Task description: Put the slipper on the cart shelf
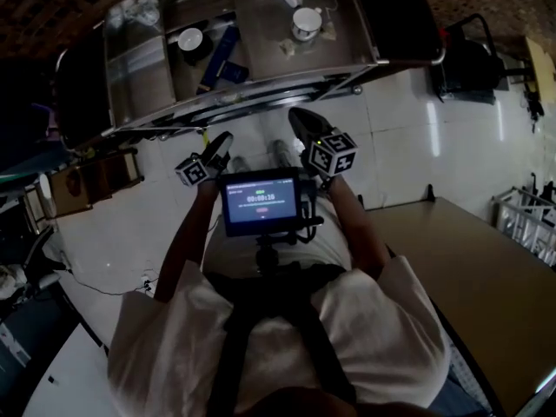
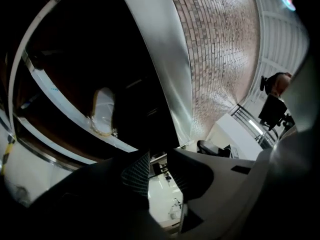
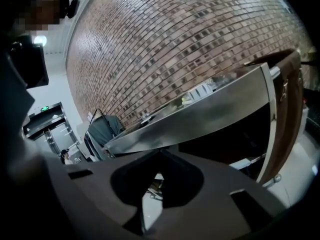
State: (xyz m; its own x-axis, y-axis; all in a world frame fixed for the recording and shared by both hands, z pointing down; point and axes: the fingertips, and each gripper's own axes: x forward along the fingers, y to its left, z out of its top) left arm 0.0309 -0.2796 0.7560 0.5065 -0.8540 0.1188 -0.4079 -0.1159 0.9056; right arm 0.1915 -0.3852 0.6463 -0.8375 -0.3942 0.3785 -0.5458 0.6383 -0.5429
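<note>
The metal cart (image 1: 261,89) stands in front of me, and its top tier fills the upper head view. In the left gripper view a pale, slipper-like thing (image 2: 102,111) lies on a lower shelf (image 2: 65,106) inside the cart; the head view does not show it, as the top tier covers it. My left gripper (image 1: 221,142) points at the cart's front edge, and its pads (image 2: 135,171) stand a narrow gap apart with nothing between them. My right gripper (image 1: 300,120) is beside it, tips together (image 3: 159,156) and empty.
On the cart's top tier are a white cup (image 1: 306,23), a dark cup (image 1: 189,39) and a blue box (image 1: 221,57). A brown table (image 1: 469,268) is at my right, with a wire rack (image 1: 526,220) beyond. A black chair (image 1: 473,63) stands far right.
</note>
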